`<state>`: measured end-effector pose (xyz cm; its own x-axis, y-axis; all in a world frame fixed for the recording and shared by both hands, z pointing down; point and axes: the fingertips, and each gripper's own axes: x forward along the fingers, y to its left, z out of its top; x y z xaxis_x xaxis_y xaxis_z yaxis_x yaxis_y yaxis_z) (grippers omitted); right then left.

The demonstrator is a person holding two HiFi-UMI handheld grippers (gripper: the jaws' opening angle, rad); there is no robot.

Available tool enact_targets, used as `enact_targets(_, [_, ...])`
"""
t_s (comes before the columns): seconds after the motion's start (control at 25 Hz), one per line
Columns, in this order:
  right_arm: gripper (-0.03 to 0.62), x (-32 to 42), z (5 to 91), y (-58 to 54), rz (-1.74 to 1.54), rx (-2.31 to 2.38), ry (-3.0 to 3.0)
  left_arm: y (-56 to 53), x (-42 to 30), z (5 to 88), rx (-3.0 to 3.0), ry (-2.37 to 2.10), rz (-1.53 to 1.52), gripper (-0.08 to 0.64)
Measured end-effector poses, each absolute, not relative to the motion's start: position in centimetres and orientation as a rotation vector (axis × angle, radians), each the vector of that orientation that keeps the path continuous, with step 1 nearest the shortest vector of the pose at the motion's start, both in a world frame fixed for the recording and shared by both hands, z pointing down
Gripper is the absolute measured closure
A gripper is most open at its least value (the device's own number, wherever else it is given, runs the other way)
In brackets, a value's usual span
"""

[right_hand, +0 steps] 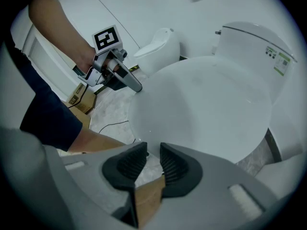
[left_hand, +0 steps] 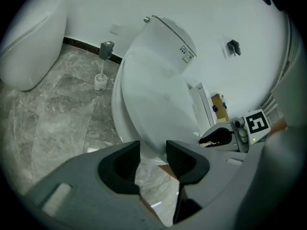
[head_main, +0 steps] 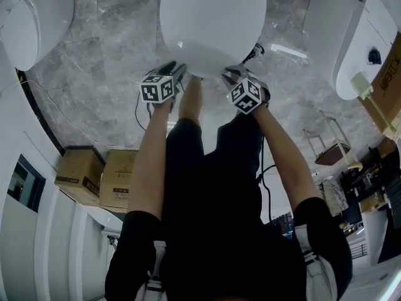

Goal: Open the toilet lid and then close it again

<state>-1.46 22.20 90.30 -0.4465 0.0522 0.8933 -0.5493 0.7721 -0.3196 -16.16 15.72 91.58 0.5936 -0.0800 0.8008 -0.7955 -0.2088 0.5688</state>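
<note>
The toilet lid (head_main: 213, 24) sits at 12 o'clock in the head view, a white oval over the grey marble floor (head_main: 94, 99). Both arms stretch toward its near rim. The left claw (head_main: 177, 73) meets that rim at about 7 o'clock of the oval, the right claw (head_main: 233, 75) at about 5 o'clock.

In the left gripper view the lid (left_hand: 153, 99) stands tilted, partway between upright and flat. Its front edge runs into the left claw (left_hand: 153, 151), whose jaws are clamped on it. The tank (left_hand: 172, 37) rises behind at 12 o'clock, and a toilet brush (left_hand: 100, 78) stands on the floor at 10 o'clock.

In the right gripper view the right claw (right_hand: 152, 156) has its jaws drawn close, pinching the lid's (right_hand: 206, 109) rim at their tips. The left claw (right_hand: 135, 87) touches the same rim at 10 o'clock.

Two cardboard boxes (head_main: 100, 177) sit at 8 o'clock in the head view. Other white toilets stand at 10 o'clock (head_main: 31, 17) and 2 o'clock (head_main: 344, 42).
</note>
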Motion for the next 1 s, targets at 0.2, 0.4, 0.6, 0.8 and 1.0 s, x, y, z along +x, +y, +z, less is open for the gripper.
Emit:
enact_targets(0.2, [0.5,-1.4,92.2,22.3,0.742,0.399,-1.919,15.9,-16.2,93.5,1.651,-0.744,0.767,0.38])
enact_targets(0.4, [0.5,-1.4,93.9,22.7,0.74,0.416,-1.908,16.2,-16.1,95.2,1.646,-0.74,0.78,0.38])
enact_targets(0.6, [0.5,-1.7,95.6,22.8,0.755,0.423,-1.893,16.4,-16.3,96.9,1.627,-0.73,0.816,0.382])
enact_targets(0.8, [0.535,-1.3,96.4,22.5,0.745,0.454,-1.914,16.4,-16.0,97.7,1.667,-0.665,0.832,0.387])
enact_targets(1.0, [0.543,-1.2,96.5,22.3,0.735,0.472,-1.923,16.2,-16.1,97.9,1.667,-0.665,0.809,0.377])
